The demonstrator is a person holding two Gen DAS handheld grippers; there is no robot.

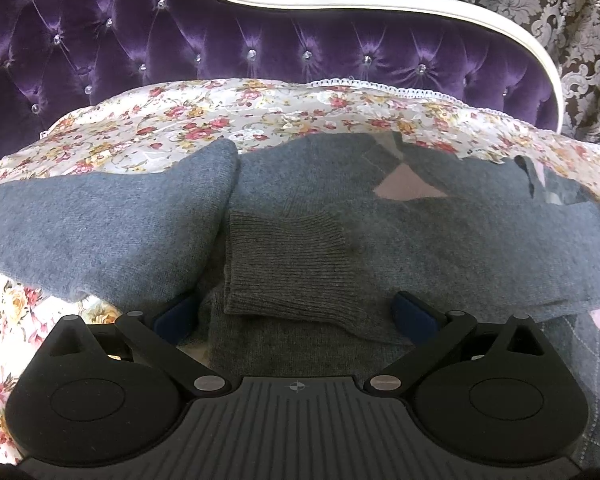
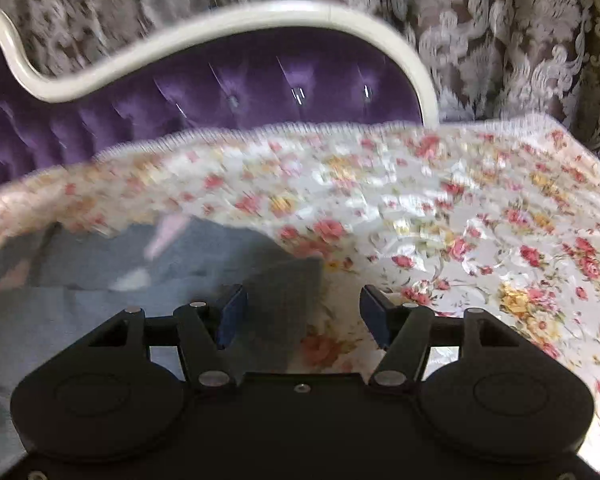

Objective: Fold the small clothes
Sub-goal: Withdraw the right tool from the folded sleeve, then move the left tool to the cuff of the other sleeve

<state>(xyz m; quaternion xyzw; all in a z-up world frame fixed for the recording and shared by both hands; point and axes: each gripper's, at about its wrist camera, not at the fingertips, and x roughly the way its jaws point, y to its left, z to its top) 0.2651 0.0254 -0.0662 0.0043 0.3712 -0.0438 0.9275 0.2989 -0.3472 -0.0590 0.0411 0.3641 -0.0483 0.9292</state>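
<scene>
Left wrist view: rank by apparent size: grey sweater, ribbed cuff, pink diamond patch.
1. grey sweater, spans most of the frame's width
2. ribbed cuff, though it lies nearest the camera, so inflated
3. pink diamond patch, clearly smallest

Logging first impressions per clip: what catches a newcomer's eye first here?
The grey-blue sweater spreads across the floral bedspread, one ribbed cuff folded onto its middle, between the open left gripper fingers. Behind rises a tufted purple headboard. The right gripper hangs open at the sweater's edge.

No legible text (crosshair mark only) anywhere
</scene>
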